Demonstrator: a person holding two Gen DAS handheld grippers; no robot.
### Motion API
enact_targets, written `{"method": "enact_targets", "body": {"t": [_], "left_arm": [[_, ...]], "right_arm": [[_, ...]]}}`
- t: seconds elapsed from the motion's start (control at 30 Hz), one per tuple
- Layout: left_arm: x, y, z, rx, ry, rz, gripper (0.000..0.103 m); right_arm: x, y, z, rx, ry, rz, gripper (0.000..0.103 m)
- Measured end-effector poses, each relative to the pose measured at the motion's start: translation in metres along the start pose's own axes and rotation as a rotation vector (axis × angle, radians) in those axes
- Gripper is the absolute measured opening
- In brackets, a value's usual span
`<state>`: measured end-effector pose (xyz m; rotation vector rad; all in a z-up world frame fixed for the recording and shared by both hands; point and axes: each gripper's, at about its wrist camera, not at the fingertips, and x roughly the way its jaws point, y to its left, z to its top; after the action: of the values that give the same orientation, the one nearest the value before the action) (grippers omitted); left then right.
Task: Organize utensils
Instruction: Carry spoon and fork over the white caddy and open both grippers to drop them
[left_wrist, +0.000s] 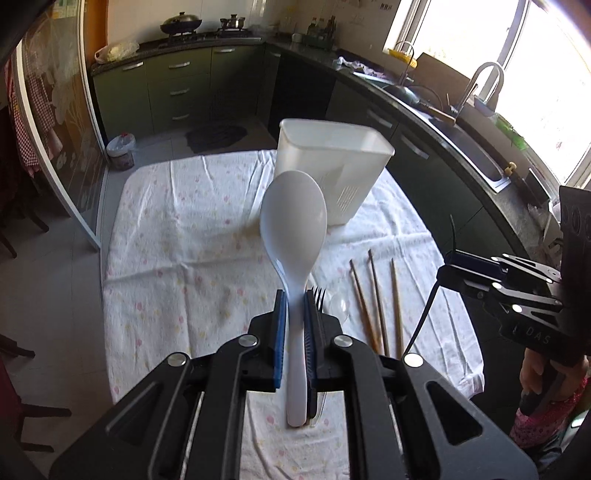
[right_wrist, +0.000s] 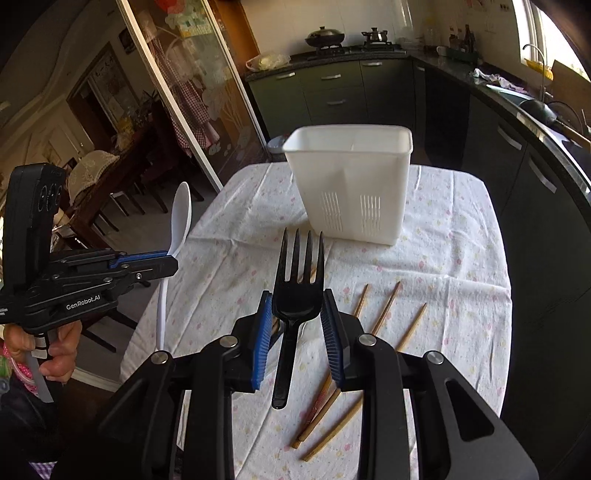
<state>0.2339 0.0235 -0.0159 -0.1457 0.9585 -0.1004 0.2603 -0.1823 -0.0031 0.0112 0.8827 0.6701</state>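
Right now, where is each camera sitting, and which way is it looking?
Left wrist: sits on the left gripper, looks along the white spoon it grips toward the white holder; the right gripper shows at the right.
Right wrist: sits on the right gripper, looks past its black fork at the holder; the left gripper and hand show at the left.
Shared: holder, chopsticks, tablecloth, kitchen.

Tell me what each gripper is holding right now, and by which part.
The left gripper clamps the white spoon on its handle, just below the bowl. The right gripper grips the black fork across its wide head, below the tines.
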Motion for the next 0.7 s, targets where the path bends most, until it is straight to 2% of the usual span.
{"method": "enact_targets", "body": {"t": [0.2, 0.37, 0.43, 0.5, 0.6, 0.7], "left_arm": [[-0.018, -0.027, 0.091, 0.048, -0.239, -0.013, 0.009], [0.001, -0.039, 0.14, 0.039, -0.411, -0.045, 0.009], [0.017, -0.039, 0.149, 0.037, -0.471, -0.052, 0.009], [0.035, -0.042, 0.152, 0.043, -0.513, -0.022, 0.009], [0.064, -0.042, 0.15, 0.048, -0.529, 0.023, 0.009], [0.088, -0.039, 0.146, 0.046, -0.502, 0.036, 0.009]], "right_arm": [[-0.056, -0.017, 0.074, 0.029, -0.257, -0.038, 0.027], [-0.056, -0.033, 0.128, 0.059, -0.43, -0.099, 0.027], [-0.042, -0.038, 0.143, 0.062, -0.455, -0.132, 0.027], [-0.022, -0.041, 0.151, 0.054, -0.46, -0.17, 0.027], [0.013, -0.048, 0.153, 0.041, -0.427, -0.211, 0.027], [0.052, -0.056, 0.148, 0.025, -0.367, -0.238, 0.027]]}}
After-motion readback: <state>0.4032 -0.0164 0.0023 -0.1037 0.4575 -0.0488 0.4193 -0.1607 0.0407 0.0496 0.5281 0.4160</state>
